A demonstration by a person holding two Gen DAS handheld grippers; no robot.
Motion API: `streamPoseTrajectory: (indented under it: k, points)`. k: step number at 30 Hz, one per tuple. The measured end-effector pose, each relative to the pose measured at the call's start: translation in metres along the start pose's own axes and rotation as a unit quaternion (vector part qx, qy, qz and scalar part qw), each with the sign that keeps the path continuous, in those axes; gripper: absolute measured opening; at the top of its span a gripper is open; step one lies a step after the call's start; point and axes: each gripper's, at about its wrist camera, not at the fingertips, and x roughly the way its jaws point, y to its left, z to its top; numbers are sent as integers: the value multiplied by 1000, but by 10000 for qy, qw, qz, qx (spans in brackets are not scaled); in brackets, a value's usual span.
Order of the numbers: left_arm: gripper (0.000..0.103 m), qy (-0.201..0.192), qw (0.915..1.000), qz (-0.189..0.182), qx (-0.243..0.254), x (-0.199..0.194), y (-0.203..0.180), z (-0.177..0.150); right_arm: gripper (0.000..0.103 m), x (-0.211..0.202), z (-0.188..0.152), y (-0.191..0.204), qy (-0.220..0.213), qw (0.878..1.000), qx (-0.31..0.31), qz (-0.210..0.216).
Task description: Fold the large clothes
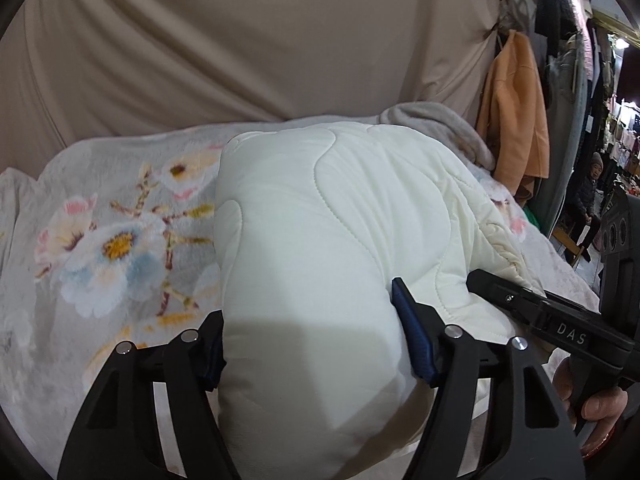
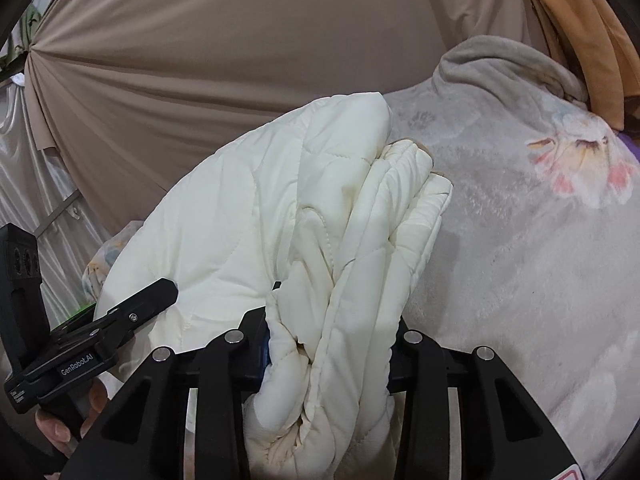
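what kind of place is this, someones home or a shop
Probably a clothing shop or market stall. Racks of hanging clothes line an aisle on the right, an orange coat hangs nearby, and a beige curtain backs the floral blanket.

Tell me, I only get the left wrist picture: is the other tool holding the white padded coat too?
Observer: Yes. The right gripper has its jaws shut on the bunched quilted edge of the white coat.
Operator: Is that part as smooth as mine?
Observer: No, it shows several stacked, ribbed layers there.
Operator: What lies to the right of the coat?
Observer: Bare floral blanket, with a pink and cream flower near its far edge.
Operator: Can you see my tool from there?
Observer: Yes, the left gripper shows at the lower left, with the person's fingers below it.
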Motion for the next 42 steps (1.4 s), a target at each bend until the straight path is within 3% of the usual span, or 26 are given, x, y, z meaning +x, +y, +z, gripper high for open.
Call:
streamPoseTrajectory:
  k: [7, 15, 22, 26, 31, 35, 36, 37, 39, 42]
  points:
    - [67, -664, 9975, 90, 214, -52, 10, 23, 37, -29, 19, 48, -541, 9979, -340, 84]
    - [67, -1274, 9911, 312, 221, -96, 52, 43, 37, -35, 39, 116, -957, 9926, -708, 260]
    - [67, -1827, 9820, 454, 114, -119, 109, 54, 37, -18, 57, 180, -1191, 9858, -1104, 423]
    - [68, -2022, 9777, 568, 1, -108, 153, 56, 39, 22, 66, 208, -1158, 9836, -1227, 632]
    - [70, -1767, 9819, 666, -146, -44, 214, 40, 41, 119, 53, 210, -679, 9896, -1052, 704]
    - [73, -814, 9929, 699, -520, 50, 265, -3, 44, 220, 15, 182, 371, 9966, -569, 473]
    - [80, -400, 9943, 728, -667, 76, 277, -18, 55, 249, -1, 169, 783, 9956, -391, 326]
    - [92, -359, 9931, 772, -808, 87, 286, -31, 60, 258, -11, 160, 784, 9961, -227, 346]
    - [92, -595, 9937, 558, -771, 79, 290, -43, 65, 255, -16, 151, 725, 9960, -125, 514]
    - [92, -576, 9943, 844, -298, 57, 278, -31, 65, 228, -7, 156, 647, 9964, -413, 348]
